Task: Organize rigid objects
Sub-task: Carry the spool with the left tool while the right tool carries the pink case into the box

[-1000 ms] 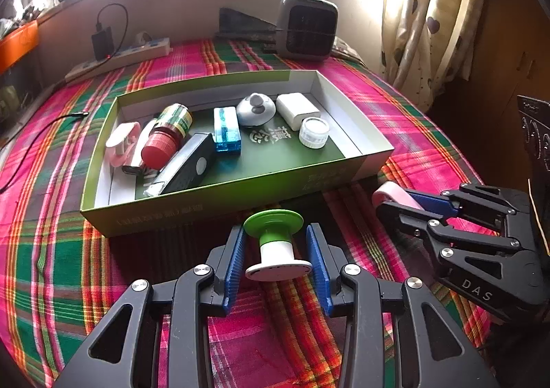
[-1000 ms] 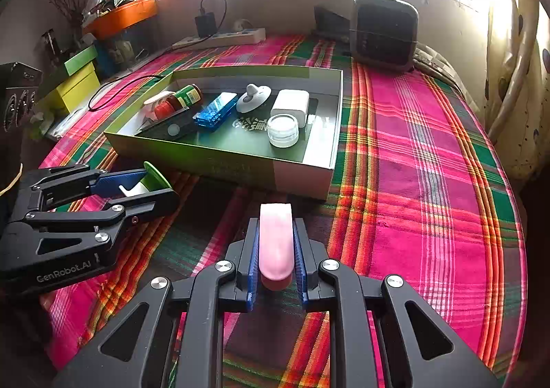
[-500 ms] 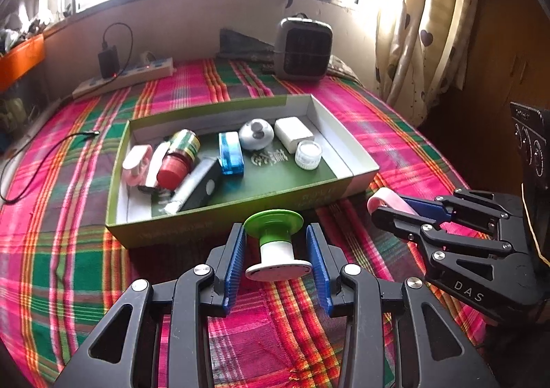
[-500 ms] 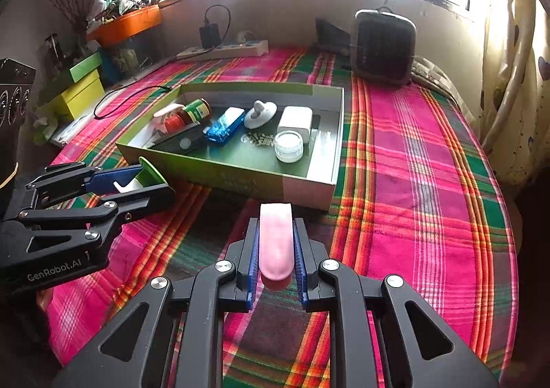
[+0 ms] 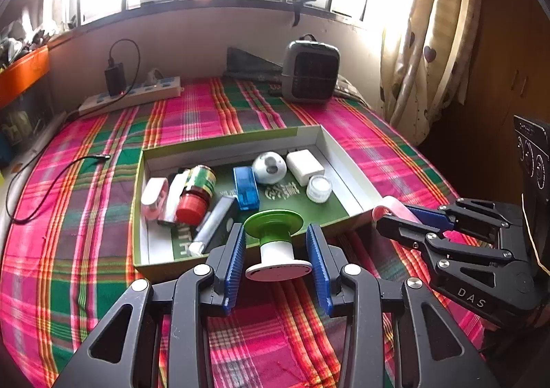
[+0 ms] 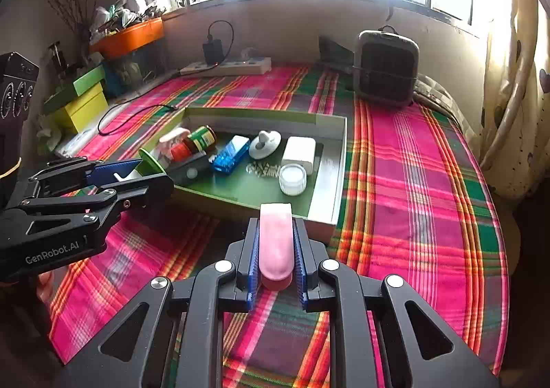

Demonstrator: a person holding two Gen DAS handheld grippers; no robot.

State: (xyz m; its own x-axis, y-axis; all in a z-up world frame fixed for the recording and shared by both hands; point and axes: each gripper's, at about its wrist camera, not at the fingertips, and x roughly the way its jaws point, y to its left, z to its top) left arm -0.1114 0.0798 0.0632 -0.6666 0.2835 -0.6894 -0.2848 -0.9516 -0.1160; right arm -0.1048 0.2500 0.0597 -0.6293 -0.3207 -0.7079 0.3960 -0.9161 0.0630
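**Two items held short of the green box**

Left of the green box's [image 5: 165, 262] near wall, a green-topped white spool [image 5: 277, 243] is gripped by the left gripper [image 5: 276, 259]. To its right, a pink oblong piece [image 6: 276, 240] is clamped in the right gripper [image 6: 276, 262], before the box's near right corner.

Woven plaid cloth [image 5: 86, 216], glossy plastic spool [image 5: 276, 243]
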